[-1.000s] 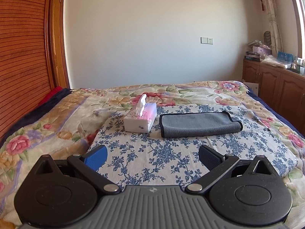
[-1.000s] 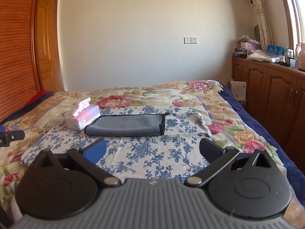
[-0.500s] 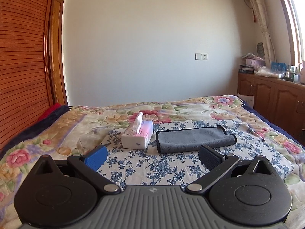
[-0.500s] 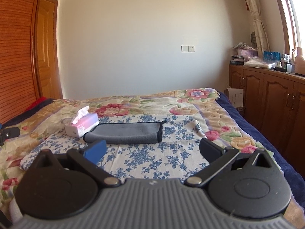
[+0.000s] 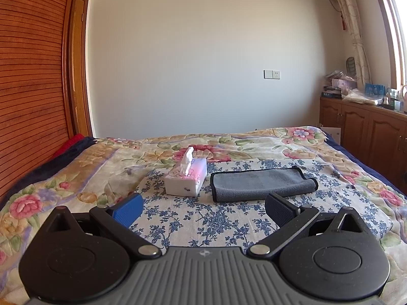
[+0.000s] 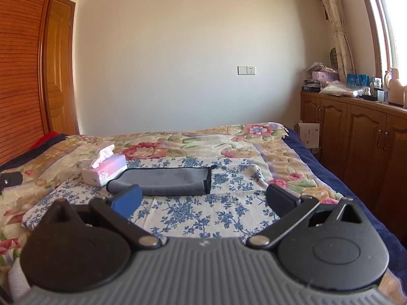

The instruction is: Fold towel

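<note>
On the bed: blue-and-white floral cotton cloth spread over a flowered quilt, serving as the work surface.
Task item: grey microfibre towel with black trim, lying flat on the floral cloth, well ahead of both tools; seen also from the right wrist.
Towel shape: long narrow band, layered along the near edge, rounded fold at one end, black-trimmed hem at the other.
Progress: judged largely done, with at least one lengthwise fold in place; possibly one more crosswise fold left, or nothing at all.
Left gripper: spread wide, nothing between the blue and black pads, held above the near part of the cloth.
Right gripper: likewise spread wide and bare, short of the towel, touching nothing.
Neighbour: white and pink cardboard tissue box, just beside the towel's left end, a small gap between them.
Edges: towel's near long edge clear and reachable; left end crowded by the tissue box; right end free.
Open room: plenty of bare floral cloth in front of and to the right of the towel; wooden cabinets well off past the bed's right side.
Risk, as a guess: folding leftward could nudge the tissue box.
</note>
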The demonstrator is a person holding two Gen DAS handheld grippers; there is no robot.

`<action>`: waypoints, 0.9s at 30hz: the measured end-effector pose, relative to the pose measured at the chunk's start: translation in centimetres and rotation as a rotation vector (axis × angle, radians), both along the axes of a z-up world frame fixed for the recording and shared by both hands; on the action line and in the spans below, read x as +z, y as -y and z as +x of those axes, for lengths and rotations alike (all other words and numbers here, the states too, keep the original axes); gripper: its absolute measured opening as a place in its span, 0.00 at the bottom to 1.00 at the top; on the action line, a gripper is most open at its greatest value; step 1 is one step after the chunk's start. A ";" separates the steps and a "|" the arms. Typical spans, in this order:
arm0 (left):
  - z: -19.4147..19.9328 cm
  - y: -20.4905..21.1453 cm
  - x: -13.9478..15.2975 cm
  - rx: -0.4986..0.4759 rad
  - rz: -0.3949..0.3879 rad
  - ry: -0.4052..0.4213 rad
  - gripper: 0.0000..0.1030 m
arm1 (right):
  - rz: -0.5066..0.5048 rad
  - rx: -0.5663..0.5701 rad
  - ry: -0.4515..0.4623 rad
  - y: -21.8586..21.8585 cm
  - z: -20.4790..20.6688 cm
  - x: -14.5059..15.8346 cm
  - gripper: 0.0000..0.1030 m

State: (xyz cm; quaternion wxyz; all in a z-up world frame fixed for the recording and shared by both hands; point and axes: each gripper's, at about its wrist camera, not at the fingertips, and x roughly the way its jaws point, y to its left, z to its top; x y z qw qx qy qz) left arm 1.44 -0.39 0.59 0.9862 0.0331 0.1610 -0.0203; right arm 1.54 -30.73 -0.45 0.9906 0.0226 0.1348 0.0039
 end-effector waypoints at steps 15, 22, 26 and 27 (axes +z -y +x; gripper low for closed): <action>0.0 -0.1 -0.1 0.002 0.003 -0.001 1.00 | 0.001 -0.001 -0.003 0.0 0.0 -0.1 1.00; 0.1 -0.2 -0.1 0.007 0.007 -0.002 1.00 | 0.003 -0.002 -0.004 0.1 0.0 -0.1 1.00; 0.2 -0.3 -0.2 0.008 0.009 -0.003 1.00 | 0.002 -0.002 -0.005 0.0 -0.1 -0.1 1.00; 0.2 -0.3 -0.2 0.008 0.010 -0.003 1.00 | 0.002 -0.002 -0.005 0.0 -0.1 -0.1 1.00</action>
